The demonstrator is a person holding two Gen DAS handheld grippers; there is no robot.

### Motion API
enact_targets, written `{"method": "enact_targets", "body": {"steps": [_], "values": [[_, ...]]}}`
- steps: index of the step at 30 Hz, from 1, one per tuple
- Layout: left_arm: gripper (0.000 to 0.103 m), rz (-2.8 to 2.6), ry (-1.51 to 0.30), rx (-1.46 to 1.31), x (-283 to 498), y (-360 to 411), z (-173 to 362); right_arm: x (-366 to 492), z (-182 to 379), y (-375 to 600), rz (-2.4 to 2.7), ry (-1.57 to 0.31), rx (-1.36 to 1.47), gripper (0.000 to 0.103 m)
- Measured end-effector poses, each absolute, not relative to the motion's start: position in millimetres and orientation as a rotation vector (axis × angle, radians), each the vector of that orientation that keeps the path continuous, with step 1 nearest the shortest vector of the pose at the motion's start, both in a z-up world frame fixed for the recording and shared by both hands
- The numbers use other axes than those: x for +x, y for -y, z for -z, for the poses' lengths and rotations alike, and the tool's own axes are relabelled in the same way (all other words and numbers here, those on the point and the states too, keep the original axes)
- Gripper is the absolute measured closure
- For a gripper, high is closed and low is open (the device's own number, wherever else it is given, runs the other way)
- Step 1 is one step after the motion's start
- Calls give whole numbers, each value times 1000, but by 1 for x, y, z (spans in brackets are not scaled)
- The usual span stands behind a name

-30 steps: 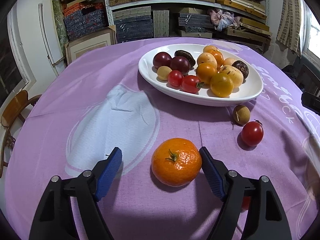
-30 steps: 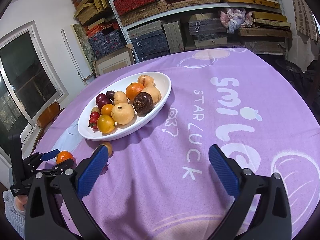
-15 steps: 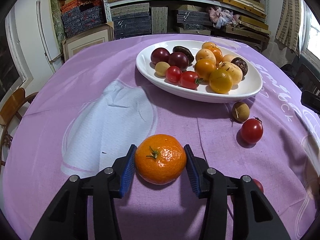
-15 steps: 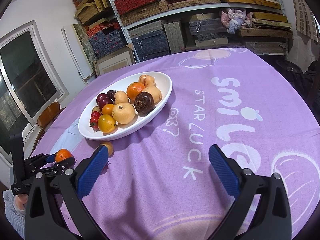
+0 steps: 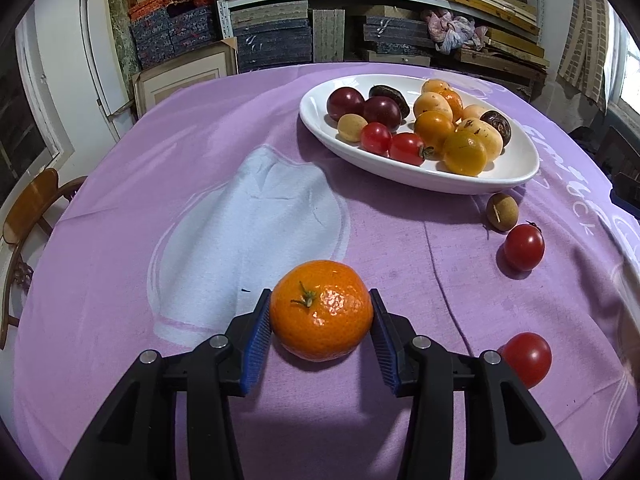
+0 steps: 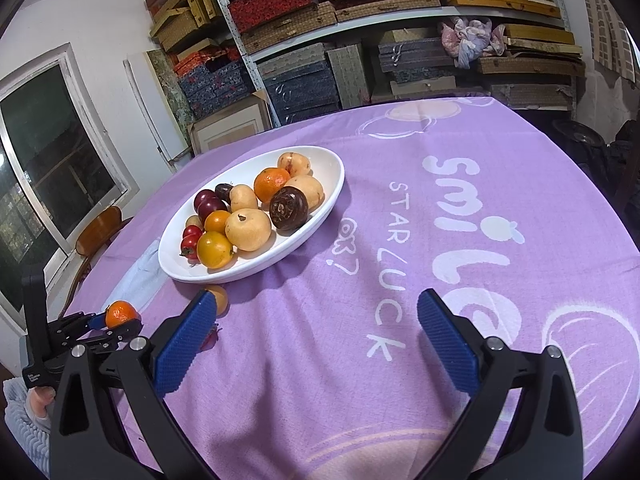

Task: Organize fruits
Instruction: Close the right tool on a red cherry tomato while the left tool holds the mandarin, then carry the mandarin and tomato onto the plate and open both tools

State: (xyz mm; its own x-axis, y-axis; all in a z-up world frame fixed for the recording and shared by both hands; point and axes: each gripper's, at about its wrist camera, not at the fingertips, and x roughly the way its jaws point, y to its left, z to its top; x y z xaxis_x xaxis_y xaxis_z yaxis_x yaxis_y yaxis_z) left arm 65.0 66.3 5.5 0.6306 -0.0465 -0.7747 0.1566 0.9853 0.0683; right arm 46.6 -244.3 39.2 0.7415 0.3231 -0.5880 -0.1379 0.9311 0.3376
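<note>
between the blue pads of the left tool [image 5: 321, 322] sits the mandarin [image 5: 321, 310], clamped on both sides and resting low over the purple cloth near the bench's near edge. the right tool [image 6: 316, 344] hangs spread wide with nothing in it, over the printed lettering toward the right side of the bench.

most of the sorting looks done: the white bowl [image 5: 516, 168] already carries plums, tomatoes, yellow fruits and another orange one. left outside it are the mandarin in the grip, a brown longan [image 5: 502, 212] just beside the bowl's near rim, one cherry tomato [image 5: 523, 247] near that, and a second cherry tomato [image 5: 528, 358] beside the left tool's right finger.

room to move is good: bare cloth runs from the mandarin up to the bowl's near rim, with the loose fruits off to the right of that line. the bowl's free space is mainly at its near right end.
</note>
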Motion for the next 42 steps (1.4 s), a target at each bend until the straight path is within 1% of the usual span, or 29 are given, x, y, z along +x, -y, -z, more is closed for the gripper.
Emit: {"method": "enact_targets", "body": {"steps": [3, 5, 9, 11, 14, 19, 21, 22, 23, 25, 28, 30, 32, 34, 37, 39, 40, 42], "values": [[56, 86, -871, 158, 68, -76, -11, 45, -41, 239, -305, -695, 268, 4], [56, 62, -860, 119, 73, -89, -17, 41, -45, 227, -362, -691, 226, 4], [56, 25, -830, 8, 79, -109, -15, 24, -50, 185, -499, -683, 64, 4], [56, 40, -851, 0, 79, -110, -12, 10, -51, 159, -567, -668, -28, 4], [56, 50, -836, 27, 77, -107, -13, -12, -50, 120, -661, -658, -151, 5], [56, 89, -862, 6, 78, -107, -10, -22, -31, 77, -703, -709, -281, 6], [56, 88, -873, -9, 80, -109, -7, -16, -26, 74, -692, -742, -267, 11], [56, 91, -874, -15, 81, -110, -7, -13, -23, 73, -689, -761, -251, 23], [56, 90, -874, -14, 80, -109, -7, -8, -21, 73, -683, -785, -233, 31], [56, 87, -875, -7, 80, -109, -7, 2, -18, 74, -669, -818, -195, 33], [56, 89, -878, -8, 80, -109, -6, 4, -16, 70, -656, -820, -201, 34], [55, 88, -880, -5, 80, -109, -6, 1, -16, 65, -654, -815, -225, 40], [55, 87, -881, -2, 80, -108, -6, -1, -14, 60, -656, -815, -247, 51], [55, 88, -881, -4, 80, -108, -6, -2, -13, 56, -660, -820, -262, 57], [55, 87, -881, -2, 80, -108, -6, -2, -11, 56, -659, -826, -266, 59], [55, 88, -881, -3, 80, -108, -6, 0, -11, 58, -656, -832, -255, 65], [55, 88, -881, -3, 80, -108, -6, 1, -11, 59, -654, -835, -250, 71], [55, 87, -881, -3, 80, -108, -6, 2, -10, 62, -658, -844, -230, 73]]}}
